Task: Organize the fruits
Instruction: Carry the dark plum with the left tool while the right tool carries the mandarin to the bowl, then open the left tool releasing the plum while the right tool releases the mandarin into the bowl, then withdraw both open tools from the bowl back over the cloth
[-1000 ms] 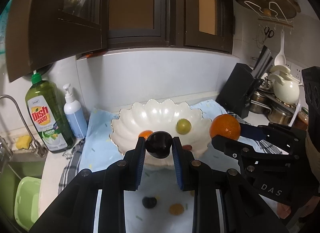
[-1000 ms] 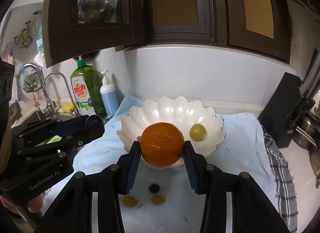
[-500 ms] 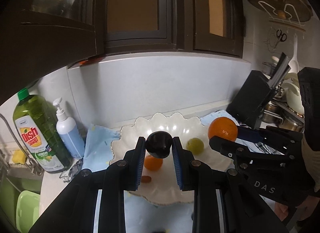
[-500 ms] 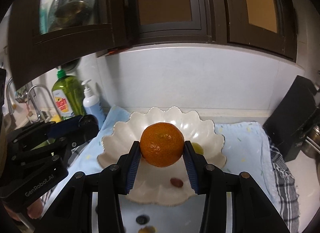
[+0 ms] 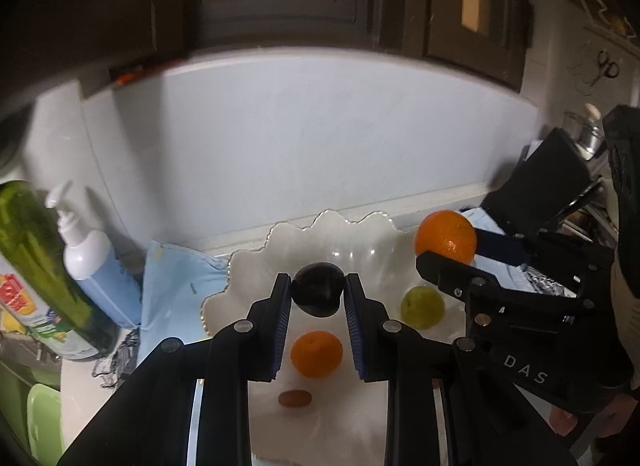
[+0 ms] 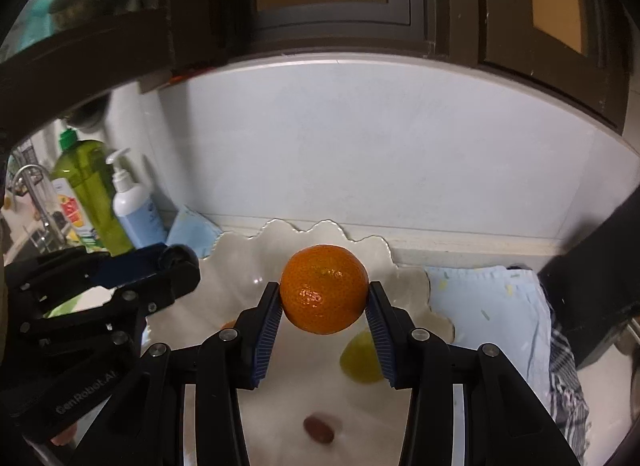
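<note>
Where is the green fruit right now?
The green fruit lies in the white bowl, right of the small orange; in the right wrist view it sits below the right gripper's held orange.

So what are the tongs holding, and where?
Left tongs pinch a dark plum by its sides; right tongs pinch an orange by its sides.

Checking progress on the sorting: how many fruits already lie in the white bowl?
3: a small orange at centre, a green fruit to its right, a reddish-brown one nearest the camera. The grippers may hide more.
</note>
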Demonstrator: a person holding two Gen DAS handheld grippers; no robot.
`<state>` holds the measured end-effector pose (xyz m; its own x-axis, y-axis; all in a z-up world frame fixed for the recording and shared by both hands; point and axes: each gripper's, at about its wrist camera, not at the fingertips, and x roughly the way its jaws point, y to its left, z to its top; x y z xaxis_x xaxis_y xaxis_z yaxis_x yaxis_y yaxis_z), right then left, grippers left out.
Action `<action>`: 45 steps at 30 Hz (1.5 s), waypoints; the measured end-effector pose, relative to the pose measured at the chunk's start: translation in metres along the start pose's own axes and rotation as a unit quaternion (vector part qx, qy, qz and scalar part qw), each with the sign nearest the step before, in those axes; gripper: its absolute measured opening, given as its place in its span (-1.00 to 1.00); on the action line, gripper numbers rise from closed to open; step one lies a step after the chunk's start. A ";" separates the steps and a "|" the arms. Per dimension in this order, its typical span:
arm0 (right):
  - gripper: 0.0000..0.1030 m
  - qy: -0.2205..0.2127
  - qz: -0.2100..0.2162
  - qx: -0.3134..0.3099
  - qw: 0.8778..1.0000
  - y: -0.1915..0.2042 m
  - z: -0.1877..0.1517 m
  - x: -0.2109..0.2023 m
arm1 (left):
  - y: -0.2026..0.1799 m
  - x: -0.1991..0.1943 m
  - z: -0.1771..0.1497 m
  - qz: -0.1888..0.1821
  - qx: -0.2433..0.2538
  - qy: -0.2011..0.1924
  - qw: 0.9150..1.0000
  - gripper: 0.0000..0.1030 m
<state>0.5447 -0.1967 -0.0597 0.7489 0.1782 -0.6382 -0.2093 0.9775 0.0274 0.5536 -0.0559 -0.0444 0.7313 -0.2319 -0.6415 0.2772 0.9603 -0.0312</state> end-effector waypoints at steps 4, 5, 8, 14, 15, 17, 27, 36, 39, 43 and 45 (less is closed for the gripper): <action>-0.14 0.030 -0.007 -0.002 1.000 -0.009 0.008 0.026 | 0.004 0.028 0.004 0.002 -0.006 0.032 0.999 -0.47; -0.14 0.045 -0.010 -0.001 0.999 -0.012 0.010 0.035 | 0.006 0.036 0.004 -0.002 -0.007 0.041 0.999 -0.47; -0.14 0.083 -0.016 -0.002 0.996 -0.015 0.014 0.059 | 0.009 0.052 0.006 -0.002 -0.007 0.057 0.998 -0.47; -0.14 0.131 -0.004 -0.007 0.991 -0.018 0.012 0.093 | 0.015 0.079 0.009 0.000 -0.009 0.099 0.995 -0.47; -0.14 0.135 -0.003 -0.006 0.991 -0.018 0.011 0.097 | 0.016 0.082 0.009 0.000 -0.011 0.105 0.994 -0.47; -0.14 0.142 -0.003 -0.006 0.990 -0.018 0.010 0.103 | 0.015 0.088 0.008 0.005 -0.011 0.118 0.993 -0.47; -0.07 0.167 -0.003 -0.003 0.986 -0.019 0.005 0.119 | 0.018 0.094 0.004 0.028 -0.011 0.129 0.991 0.00; 0.16 0.143 -0.018 -0.015 0.989 -0.017 0.006 0.099 | 0.023 0.080 0.003 0.047 -0.011 0.112 0.993 0.31; 0.16 0.135 -0.020 -0.015 0.990 -0.019 0.006 0.090 | 0.023 0.072 0.005 0.051 -0.008 0.102 0.993 0.36; 0.24 0.121 -0.021 -0.013 0.992 -0.022 0.005 0.069 | 0.018 0.062 0.006 0.054 0.002 0.089 0.995 0.44; 0.27 0.112 -0.025 -0.013 0.993 -0.022 0.003 0.058 | 0.017 0.054 0.005 0.056 0.007 0.081 0.995 0.46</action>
<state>0.5950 -0.2079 -0.0949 0.6006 0.0978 -0.7935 -0.1946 0.9805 -0.0265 0.6009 -0.0530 -0.0753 0.6478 -0.0941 -0.7559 0.2084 0.9764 0.0571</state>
